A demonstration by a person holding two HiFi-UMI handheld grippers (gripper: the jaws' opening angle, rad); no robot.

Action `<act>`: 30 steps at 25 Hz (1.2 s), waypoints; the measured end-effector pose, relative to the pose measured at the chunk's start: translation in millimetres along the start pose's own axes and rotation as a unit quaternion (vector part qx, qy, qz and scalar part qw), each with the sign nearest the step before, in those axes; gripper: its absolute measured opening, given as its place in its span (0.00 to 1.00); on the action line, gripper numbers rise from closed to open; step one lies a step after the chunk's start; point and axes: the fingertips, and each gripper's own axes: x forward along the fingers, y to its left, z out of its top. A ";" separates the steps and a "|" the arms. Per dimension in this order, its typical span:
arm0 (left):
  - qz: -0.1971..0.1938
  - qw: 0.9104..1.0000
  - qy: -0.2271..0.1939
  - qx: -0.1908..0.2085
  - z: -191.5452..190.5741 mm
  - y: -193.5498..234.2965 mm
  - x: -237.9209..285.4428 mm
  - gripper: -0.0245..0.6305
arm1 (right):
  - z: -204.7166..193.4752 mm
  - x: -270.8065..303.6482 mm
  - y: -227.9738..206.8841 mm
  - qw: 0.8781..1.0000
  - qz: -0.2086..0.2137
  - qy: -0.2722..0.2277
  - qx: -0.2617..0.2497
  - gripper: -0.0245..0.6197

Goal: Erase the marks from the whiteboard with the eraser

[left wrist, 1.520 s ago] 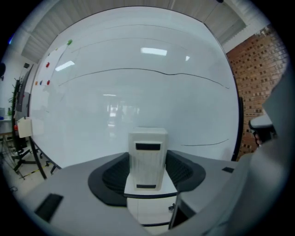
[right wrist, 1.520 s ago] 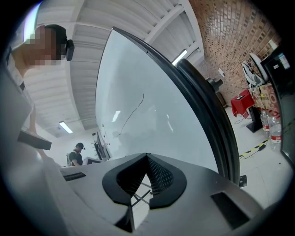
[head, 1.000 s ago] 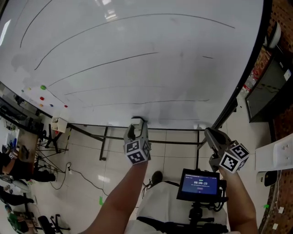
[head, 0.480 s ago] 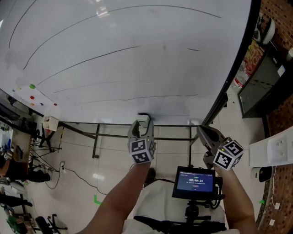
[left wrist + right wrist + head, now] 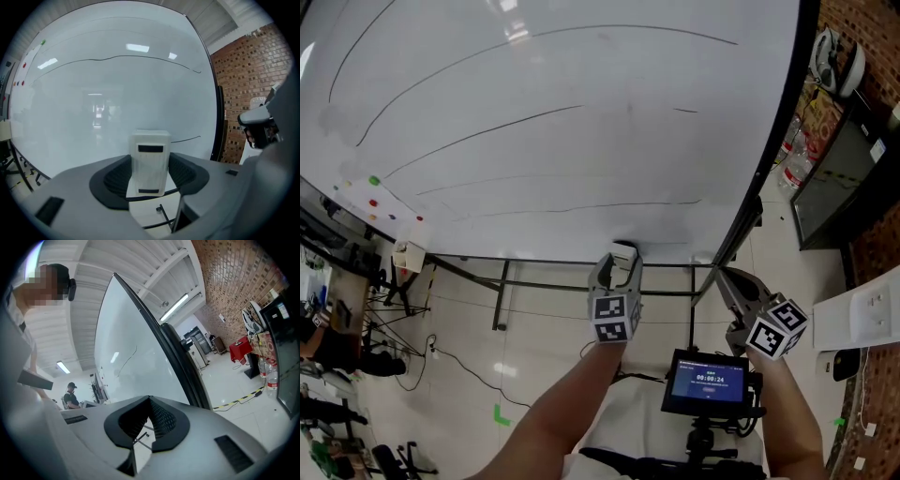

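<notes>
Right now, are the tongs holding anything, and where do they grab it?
The left tongs squeeze the eraser by its two sides, its far end poking out. The right tongs are shut on nothing.

Whiteboard (image 5: 581,94) face unobstructed; black frame (image 5: 785,94) bounds right.

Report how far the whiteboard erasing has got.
Done: the eraser is picked up, clamped in the left hand-held gripper. In hand: it is held near the lower edge of the whiteboard. Left: several long black lines cross the board unerased. The right hand-held gripper is shut and empty.
</notes>
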 end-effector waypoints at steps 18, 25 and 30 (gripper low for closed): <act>0.117 0.990 -0.034 -0.071 14.5 74.7 -21.7 0.46 | -0.4 -18.6 -12.2 1.000 -0.009 -0.006 0.006 0.06; 0.080 0.994 -0.023 -0.071 12.9 34.5 -10.9 0.46 | -0.8 -16.8 -14.1 1.000 -0.005 -0.004 0.006 0.06; 0.036 0.998 -0.012 -0.057 14.6 0.1 -3.0 0.46 | 0.9 -16.8 -12.8 1.000 -0.007 -0.004 0.007 0.06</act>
